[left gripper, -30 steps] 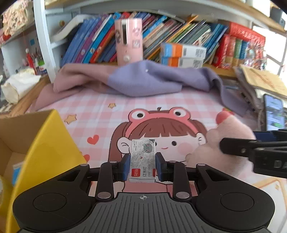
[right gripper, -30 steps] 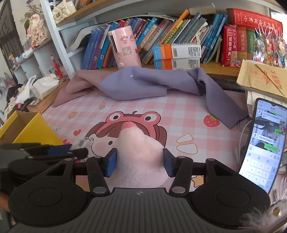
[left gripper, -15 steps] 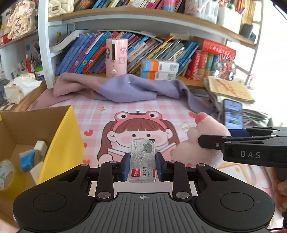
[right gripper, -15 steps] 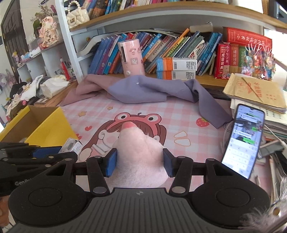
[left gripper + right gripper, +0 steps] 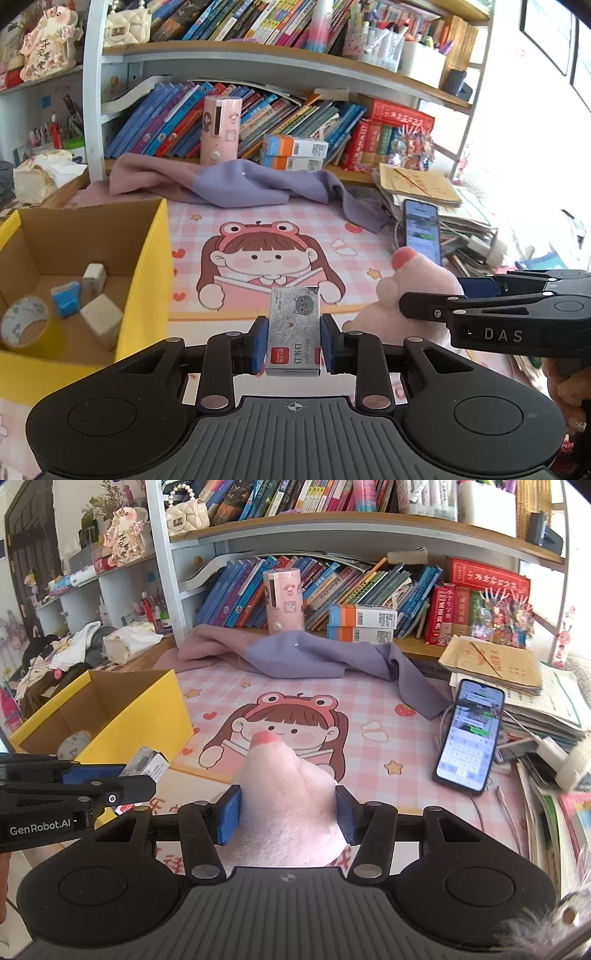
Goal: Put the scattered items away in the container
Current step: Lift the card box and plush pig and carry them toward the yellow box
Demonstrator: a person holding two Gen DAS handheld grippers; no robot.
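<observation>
Both hands have pulled up and back from the desk. The left gripper point(image 5: 293, 341) has its jaws clamped on the staple box point(image 5: 294, 325), the right gripper point(image 5: 288, 818) squeezes the pink plush toy point(image 5: 286, 797). Carry each over the yellow box point(image 5: 147, 280) at the left, well inside its rim, before letting go.

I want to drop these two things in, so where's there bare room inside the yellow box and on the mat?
In the yellow box, the back and the near right corner are bare; tape roll, blue block and two pale blocks crowd the front left. On the mat, the cartoon girl patch between box and phone is free. The right edge is cluttered with papers.
</observation>
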